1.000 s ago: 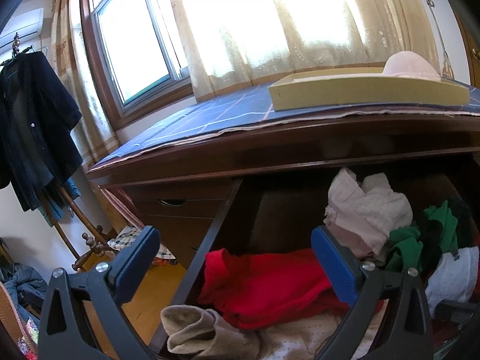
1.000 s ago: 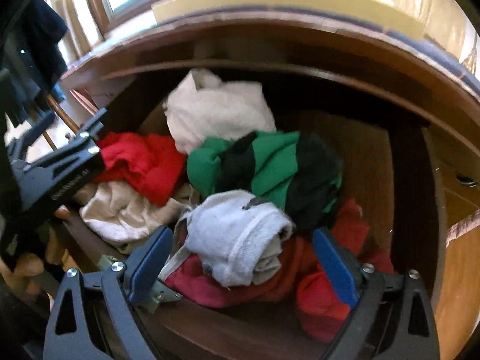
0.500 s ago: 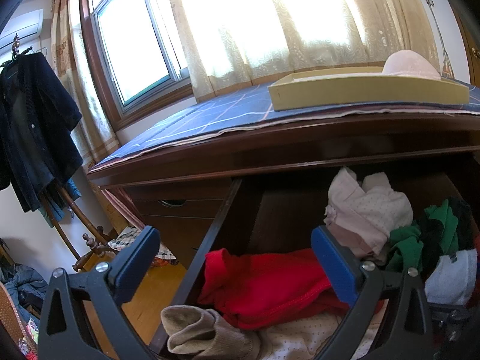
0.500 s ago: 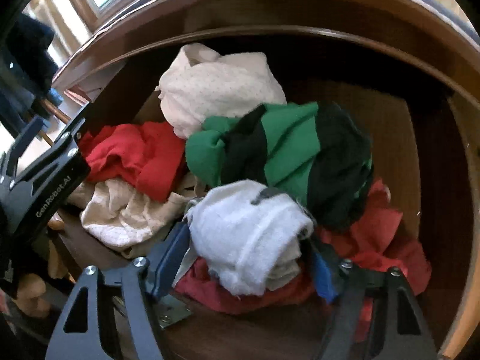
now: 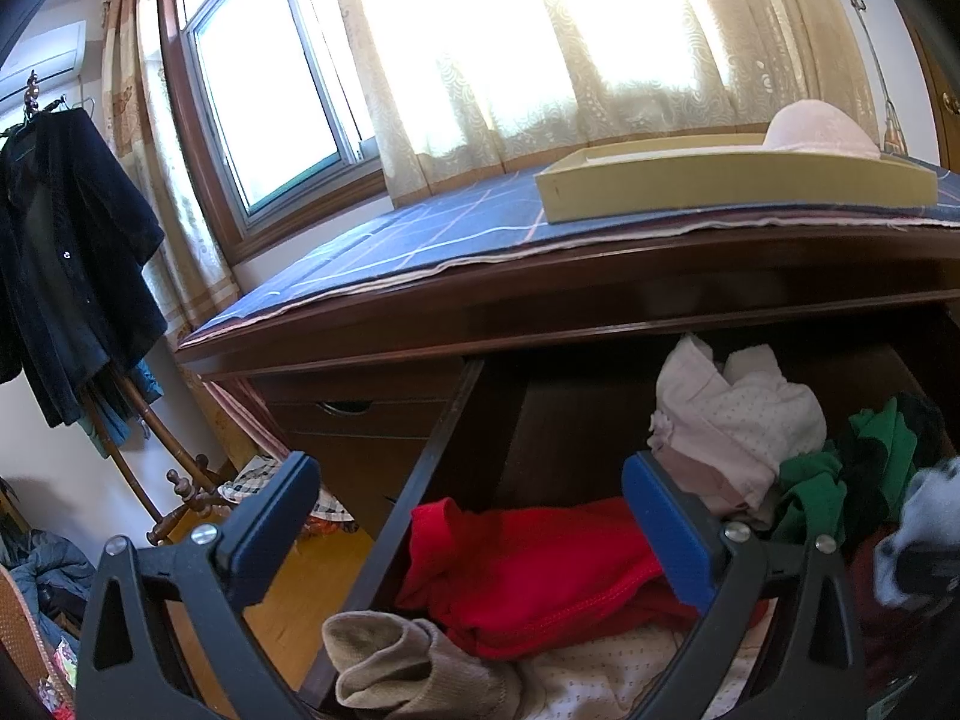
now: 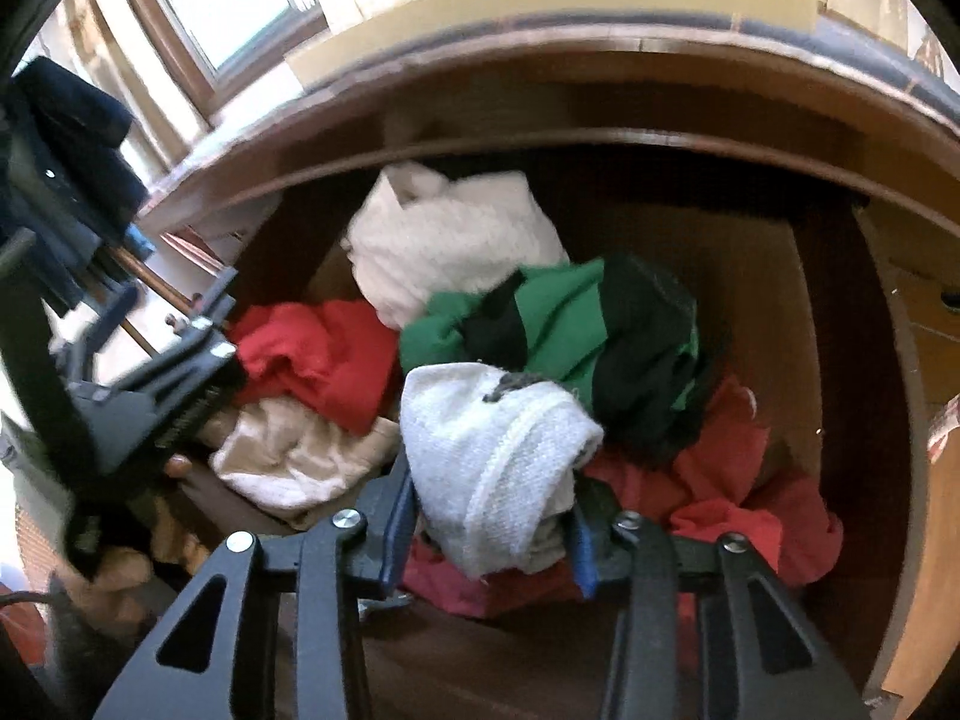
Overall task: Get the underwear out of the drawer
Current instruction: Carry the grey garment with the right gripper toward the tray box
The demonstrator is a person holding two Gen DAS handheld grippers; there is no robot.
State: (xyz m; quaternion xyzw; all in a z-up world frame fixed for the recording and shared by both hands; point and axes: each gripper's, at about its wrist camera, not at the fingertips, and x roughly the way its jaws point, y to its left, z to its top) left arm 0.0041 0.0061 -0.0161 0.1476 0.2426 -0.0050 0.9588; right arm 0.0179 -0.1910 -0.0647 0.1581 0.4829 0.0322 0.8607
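One open drawer (image 6: 828, 312) holds seven bunched garments (two red, three pale), plus one tray (image 5: 732, 186) above.

2 wrist fisheyes: left low, facing window over drawer (image 5: 456, 420); right close, steeply down; same clothes heap.

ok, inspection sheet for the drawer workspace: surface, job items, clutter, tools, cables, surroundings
Surface: open wooden drawer under a desk top laid with blue checked cloth.
Job's things: white underwear at the drawer front, on red cloth.
Clutter: green and black garment, red garment, cream dotted garment, beige sock; yellow tray on the desk.
Tools: right tool has just been closing, pads now pressing the white underwear; left tool open, nothing between its pads.
Cables: nothing seen.
Surroundings: window with curtains, dark coat on a rack, wooden floor.
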